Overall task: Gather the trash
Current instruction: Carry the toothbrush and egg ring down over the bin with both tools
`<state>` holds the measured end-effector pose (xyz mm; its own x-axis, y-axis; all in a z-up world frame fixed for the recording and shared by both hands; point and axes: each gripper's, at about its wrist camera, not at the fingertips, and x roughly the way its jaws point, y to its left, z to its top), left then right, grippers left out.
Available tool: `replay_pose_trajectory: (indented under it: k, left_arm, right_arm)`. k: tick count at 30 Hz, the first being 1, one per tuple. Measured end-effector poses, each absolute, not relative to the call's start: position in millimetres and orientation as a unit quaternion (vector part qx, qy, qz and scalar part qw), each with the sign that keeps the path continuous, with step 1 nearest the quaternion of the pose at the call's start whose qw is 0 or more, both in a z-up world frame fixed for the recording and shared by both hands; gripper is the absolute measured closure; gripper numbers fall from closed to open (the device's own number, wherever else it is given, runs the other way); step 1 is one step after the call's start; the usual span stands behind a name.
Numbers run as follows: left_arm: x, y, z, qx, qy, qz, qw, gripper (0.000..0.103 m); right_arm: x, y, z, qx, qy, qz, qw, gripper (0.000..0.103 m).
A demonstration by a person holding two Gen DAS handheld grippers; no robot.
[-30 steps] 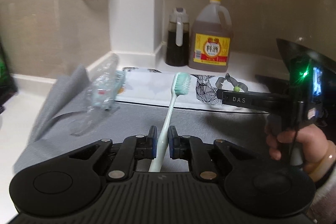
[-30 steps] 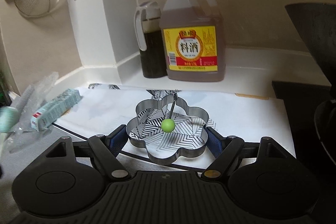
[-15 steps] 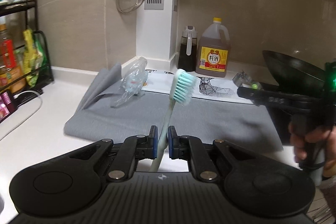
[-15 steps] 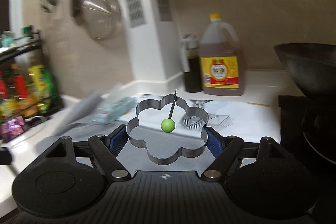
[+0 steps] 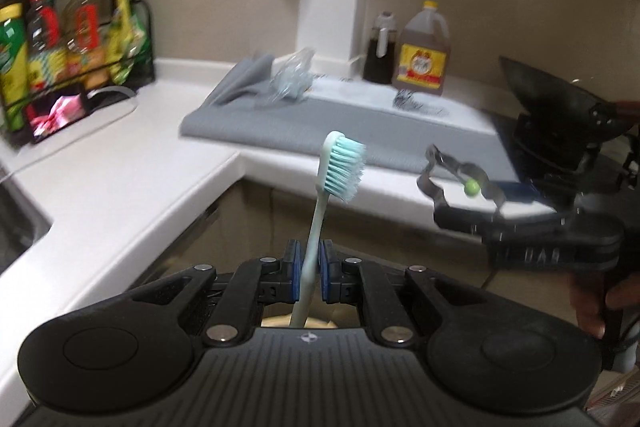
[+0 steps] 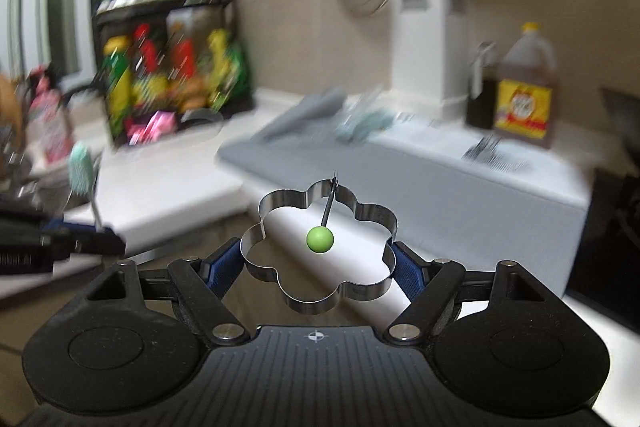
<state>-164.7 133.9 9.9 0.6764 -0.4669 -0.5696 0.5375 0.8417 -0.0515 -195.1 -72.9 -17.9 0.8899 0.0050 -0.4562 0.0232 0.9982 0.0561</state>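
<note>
My left gripper (image 5: 309, 273) is pinched nearly shut on the pale stem of a toothbrush (image 5: 320, 211), which stands upright from the blue pads, its mint bristles facing right, out over the edge of the white counter (image 5: 120, 183). My right gripper (image 6: 318, 269) stands wide, its pads pressed against both sides of a shiny flower-shaped metal ring (image 6: 320, 247) with a thin wire handle ending in a green ball (image 6: 319, 239). Behind, a grey mat (image 5: 360, 131) carries crumpled clear plastic (image 5: 292, 81).
</note>
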Motion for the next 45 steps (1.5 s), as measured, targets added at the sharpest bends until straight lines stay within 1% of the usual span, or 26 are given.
replay_pose_trajectory:
  k: [3,5,9,17,29,45]
  left_arm:
    - [-172.2,145.6,0.5,0.053,0.305,-0.258,0.915,0.093]
    - [-177.3,151.0,-4.0,0.052,0.304,-0.247,0.919,0.096]
    - [-181.4,159.6,-11.6,0.047,0.306,-0.239,0.920,0.096]
    - [-153.3,150.8,-35.1,0.038,0.331,-0.228,0.915,0.097]
    - [-144.7,147.4,-49.7,0.047,0.354,-0.228,0.906,0.097]
    - [-142.3,145.1,-54.3,0.042,0.358,-0.232,0.904,0.097]
  right_arm:
    - [-201.0,-54.6,-32.0,0.008,0.258,0.004,0.966,0.022]
    - [-203.5,-45.8,-38.6,0.001,0.272,0.010,0.962,0.022]
    - [-206.3,-33.2,-47.8,-0.013,0.292,0.018,0.956,0.022]
    - [-188.4,-24.4,-65.1,-0.022,0.322,0.016,0.946,0.022]
    - [-174.2,-19.6,-76.8,-0.029,0.349,0.025,0.936,0.022]
    - [-169.3,-16.4,-80.2,-0.038,0.362,0.029,0.931,0.022]
